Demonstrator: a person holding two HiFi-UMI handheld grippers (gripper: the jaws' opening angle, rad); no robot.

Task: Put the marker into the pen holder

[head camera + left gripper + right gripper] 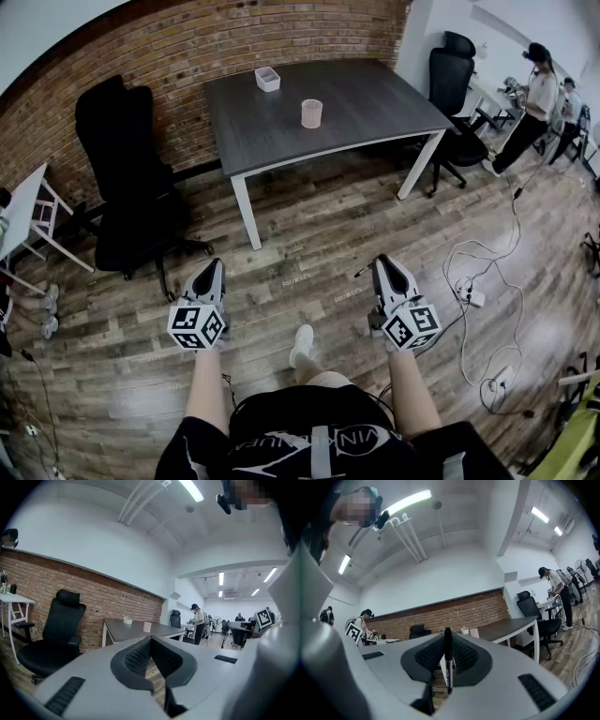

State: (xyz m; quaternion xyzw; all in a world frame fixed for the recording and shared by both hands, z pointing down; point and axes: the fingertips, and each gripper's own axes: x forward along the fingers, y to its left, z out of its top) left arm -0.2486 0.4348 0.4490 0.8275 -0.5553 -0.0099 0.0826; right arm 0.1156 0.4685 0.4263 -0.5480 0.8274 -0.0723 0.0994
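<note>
Room: brick-walled office with a wood floor (309, 234), a dark table (375, 117) well ahead and a black chair (127, 178) to its left.
Pen holder: in the head view, the pale pink cup (311, 113) stands mid-table with a white box (267, 79) behind it, well apart from both grippers.
Left gripper (216, 265): held level over the floor.
Right gripper (382, 263): level too, and a dark stub of the marker (362, 272) pokes out sideways at its tip.
Left jaws: over to the left gripper view, the tips are together with nothing between them.
Right jaws: in the right gripper view they're nearly closed and clamped on the marker (448, 660), which stands upright across the pads, held about mid-barrel.
Handling: likely light and stiff, but the smooth barrel could swivel in the pads. The mid-barrel hold looks sound.
Cup risk: probably light and tippy, so lower the marker in from above.
</note>
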